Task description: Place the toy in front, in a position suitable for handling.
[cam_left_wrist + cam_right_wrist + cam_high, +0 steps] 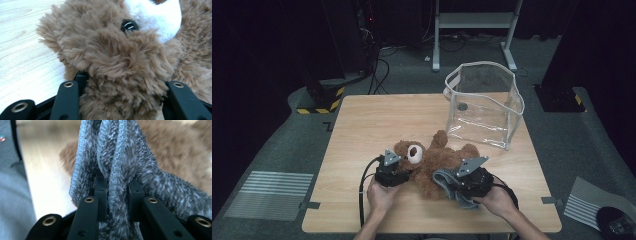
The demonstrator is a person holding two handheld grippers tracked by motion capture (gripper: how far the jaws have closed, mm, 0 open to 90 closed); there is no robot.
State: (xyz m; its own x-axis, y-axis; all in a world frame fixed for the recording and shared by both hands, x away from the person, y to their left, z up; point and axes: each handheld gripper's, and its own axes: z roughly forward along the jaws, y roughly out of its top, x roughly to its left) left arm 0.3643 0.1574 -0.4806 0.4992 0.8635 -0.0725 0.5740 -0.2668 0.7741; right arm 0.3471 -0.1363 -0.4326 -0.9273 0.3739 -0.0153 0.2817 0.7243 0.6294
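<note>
A brown teddy bear (432, 161) with a white muzzle lies on its back in the middle of the wooden table (362, 130). My left gripper (396, 175) is shut on the bear's head; in the left gripper view brown fur (120, 75) bulges between both black jaws, under a black eye (128, 25). My right gripper (458, 184) is shut on a grey-blue knitted cloth (447, 181) lying against the bear's lower body. Seen from the right gripper, the cloth's folded ribbed edge (113, 170) is pinched between the pads.
A clear plastic bag with white trim (484, 102) stands open at the table's back right. The table's near edge runs just below my hands. A white metal stand (474, 22) and cables sit on the floor beyond.
</note>
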